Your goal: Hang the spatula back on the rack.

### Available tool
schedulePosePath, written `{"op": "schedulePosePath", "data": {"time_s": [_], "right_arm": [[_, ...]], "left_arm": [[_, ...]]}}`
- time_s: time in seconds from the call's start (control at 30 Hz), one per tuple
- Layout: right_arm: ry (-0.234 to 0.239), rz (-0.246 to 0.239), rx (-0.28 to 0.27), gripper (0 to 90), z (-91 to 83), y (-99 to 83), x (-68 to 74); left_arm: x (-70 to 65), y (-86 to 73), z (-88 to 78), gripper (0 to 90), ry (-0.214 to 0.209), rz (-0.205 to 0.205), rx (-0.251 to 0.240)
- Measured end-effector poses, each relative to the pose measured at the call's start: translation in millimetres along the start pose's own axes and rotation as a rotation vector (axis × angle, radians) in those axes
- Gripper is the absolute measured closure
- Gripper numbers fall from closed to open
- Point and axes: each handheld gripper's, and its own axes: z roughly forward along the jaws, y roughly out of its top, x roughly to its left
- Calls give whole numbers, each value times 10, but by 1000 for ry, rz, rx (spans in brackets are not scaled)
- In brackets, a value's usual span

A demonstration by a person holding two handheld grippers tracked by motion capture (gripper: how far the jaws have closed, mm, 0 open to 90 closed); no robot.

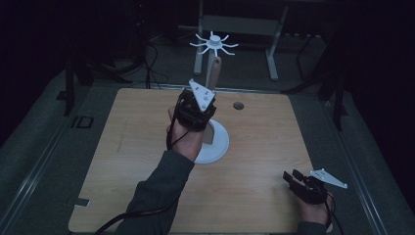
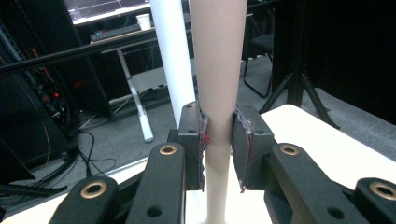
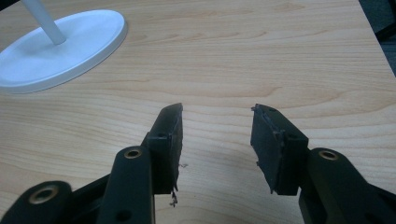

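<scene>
Wooden table, left gripper jaws clamped on beige utensil handle, right gripper jaws apart, empty.

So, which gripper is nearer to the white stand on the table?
The left. The left gripper is above the white stand, shut on a beige handle beside its pole. The right gripper is open, apart, near the table's front right corner.

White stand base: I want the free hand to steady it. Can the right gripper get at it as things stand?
Probably yes. The right gripper is open and holds nothing, and bare table lies between it and the base. The left gripper is higher up, shut on the wooden handle.
</scene>
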Motion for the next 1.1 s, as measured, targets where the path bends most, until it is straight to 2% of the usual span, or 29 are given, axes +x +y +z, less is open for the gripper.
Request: {"op": "schedulePosePath", "data": {"time_s": [0.17,0.43,0.87,1.1], "right_arm": [[2,0,1,533,3,0,6],[2,-1,-2,532,-7,-1,3],[2,-2,-1,531,-11,-4,5],[1,-3,1,530,-9,-5,7]], "left_arm": [[7,38,5,750,17,11,3],[14,41,70,750,24,3,20],[17,65,129,742,40,20,26],[23,82,111,675,31,39,3]]}}
